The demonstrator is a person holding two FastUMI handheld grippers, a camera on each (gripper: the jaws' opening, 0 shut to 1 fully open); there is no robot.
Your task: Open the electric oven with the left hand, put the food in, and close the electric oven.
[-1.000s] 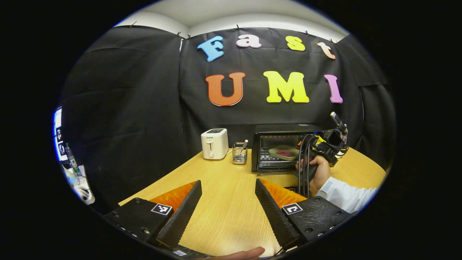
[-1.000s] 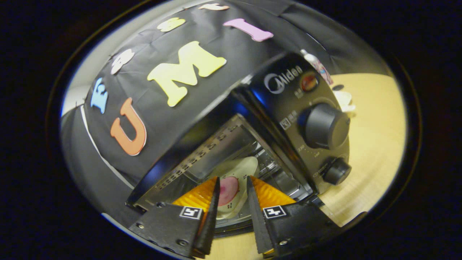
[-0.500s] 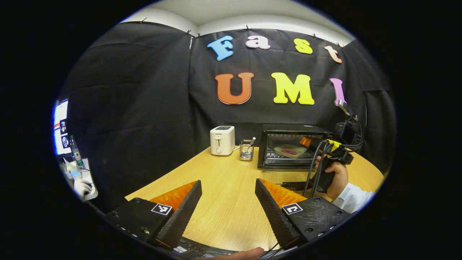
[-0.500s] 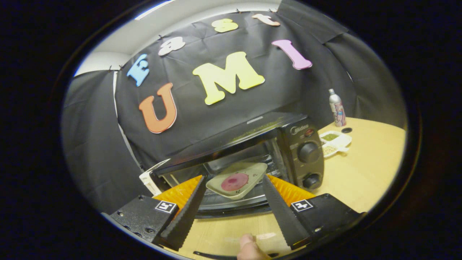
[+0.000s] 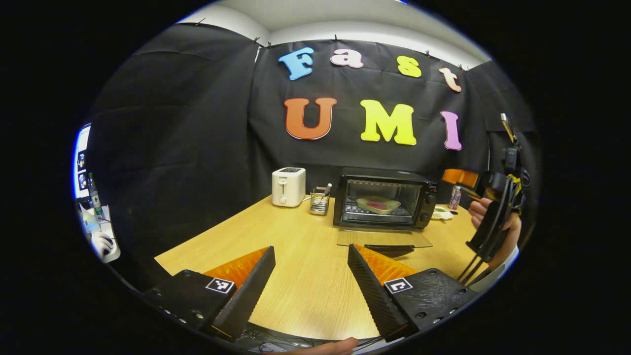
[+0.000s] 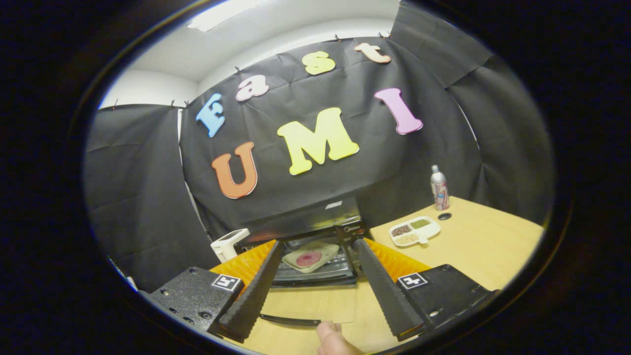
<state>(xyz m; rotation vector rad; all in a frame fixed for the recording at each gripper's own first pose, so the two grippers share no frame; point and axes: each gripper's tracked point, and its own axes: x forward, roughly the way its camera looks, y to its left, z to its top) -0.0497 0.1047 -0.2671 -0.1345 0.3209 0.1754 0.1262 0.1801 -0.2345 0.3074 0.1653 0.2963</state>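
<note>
A: Where's the food?

B: On its plate (image 5: 378, 204), resting on the rack inside the oven (image 5: 383, 204), which stands at the far side of the tabletop (image 5: 305, 276). The door (image 5: 384, 238) hangs folded down flat, glass panel toward us, with the handle (image 5: 389, 248) along its near edge.

A: How will that door handle?

B: I'd judge it stiff and hinged at the bottom, glass set in a metal frame, fairly light but slick on the pane. Take it by the handle bar, not the glass, and swing it up gently so it doesn't slam or jolt the plate.

A: And the grippers?

B: The left gripper (image 5: 311, 281) stands wide apart, empty, low over the near tabletop. The right gripper (image 6: 315, 283) is also spread wide and holds nothing.

A: What changed from a second ago?

B: Then the right gripper was up at the oven mouth with the plate between its fingers. It has pulled back well clear, to the right, leaving the plate inside.
</note>
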